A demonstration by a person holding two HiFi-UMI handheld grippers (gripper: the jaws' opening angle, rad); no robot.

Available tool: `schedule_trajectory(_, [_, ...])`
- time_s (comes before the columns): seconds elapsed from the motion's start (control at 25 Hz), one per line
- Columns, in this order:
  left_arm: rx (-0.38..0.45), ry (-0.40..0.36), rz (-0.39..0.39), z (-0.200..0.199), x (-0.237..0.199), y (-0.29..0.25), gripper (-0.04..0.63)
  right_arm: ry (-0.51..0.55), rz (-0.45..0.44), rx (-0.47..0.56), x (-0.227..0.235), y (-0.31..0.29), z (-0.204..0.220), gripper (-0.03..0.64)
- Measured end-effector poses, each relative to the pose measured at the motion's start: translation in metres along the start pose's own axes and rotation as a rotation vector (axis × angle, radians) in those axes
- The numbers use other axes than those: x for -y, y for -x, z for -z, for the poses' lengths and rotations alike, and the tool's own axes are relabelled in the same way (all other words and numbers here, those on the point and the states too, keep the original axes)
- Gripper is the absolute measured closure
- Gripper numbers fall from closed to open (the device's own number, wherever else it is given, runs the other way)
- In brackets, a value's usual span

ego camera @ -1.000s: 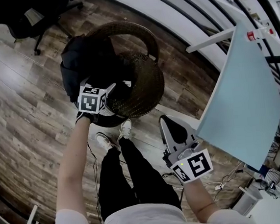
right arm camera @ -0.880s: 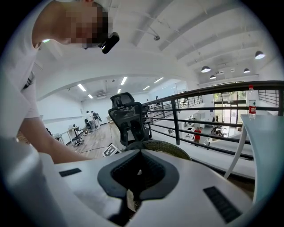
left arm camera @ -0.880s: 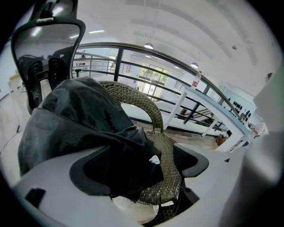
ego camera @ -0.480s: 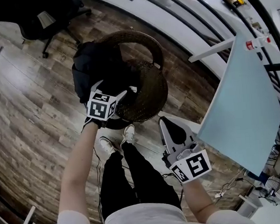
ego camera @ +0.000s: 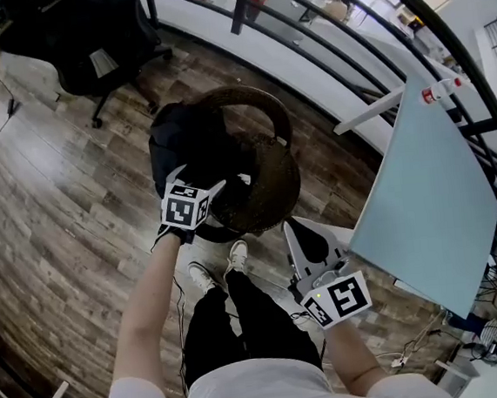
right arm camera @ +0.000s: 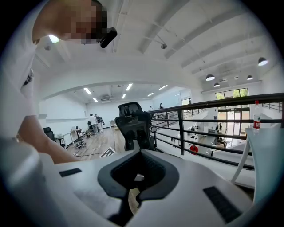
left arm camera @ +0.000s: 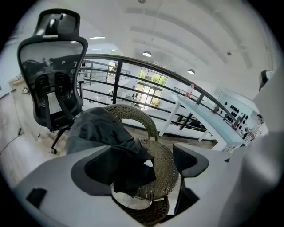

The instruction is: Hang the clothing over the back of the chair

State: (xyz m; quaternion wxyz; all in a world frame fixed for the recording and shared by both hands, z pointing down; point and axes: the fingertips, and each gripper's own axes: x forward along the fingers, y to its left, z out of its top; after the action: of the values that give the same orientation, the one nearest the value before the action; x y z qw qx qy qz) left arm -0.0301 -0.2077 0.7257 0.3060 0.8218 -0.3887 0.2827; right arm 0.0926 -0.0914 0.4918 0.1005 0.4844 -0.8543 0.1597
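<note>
A round wicker chair [ego camera: 268,179] stands on the wood floor ahead of me. Dark clothing [ego camera: 186,143] is draped over the left part of its curved back and trails onto the seat; in the left gripper view the clothing [left arm camera: 100,131] covers the back's left side and a black fold lies on the woven seat [left arm camera: 164,166]. My left gripper [ego camera: 205,187] is at the seat's near left edge, jaws wide apart; the gripper [left arm camera: 146,165] holds nothing. My right gripper [ego camera: 297,226] hangs low right of the chair, shut and empty, gripper [right arm camera: 137,177] aimed at the railing.
A black office chair [ego camera: 94,42] stands at the back left. A dark railing [ego camera: 302,31] runs behind the wicker chair. A pale blue table [ego camera: 429,167] with a bottle [ego camera: 435,93] fills the right. My legs and shoes [ego camera: 235,258] are just below the chair.
The head view has tilted up, so the chair sits lower in frame. The left gripper stays at the clothing by the seat edge; the right gripper stays shut.
</note>
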Motion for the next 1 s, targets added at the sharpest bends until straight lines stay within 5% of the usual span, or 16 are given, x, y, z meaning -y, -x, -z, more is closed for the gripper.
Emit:
schedule_trajectory(0.44, [0.047, 0.019, -0.023, -0.013, -0.012, 0.057, 0.182, 0.049, 0.003, 0.034, -0.044, 0.019, -0.041, 0.598])
schedule_trajectory(0.56, [0.067, 0.027, -0.077, -0.01, -0.021, 0.077, 0.313, 0.052, 0.005, 0.028, -0.055, 0.023, -0.046, 0.598])
schedule_trajectory(0.84, [0.132, 0.055, -0.132, -0.021, -0.035, 0.117, 0.498, 0.09, -0.011, 0.049, -0.082, 0.022, -0.067, 0.598])
schedule_trajectory(1.0, [0.17, 0.054, -0.147, -0.026, -0.037, 0.139, 0.55, 0.114, -0.014, 0.077, -0.093, 0.023, -0.083, 0.598])
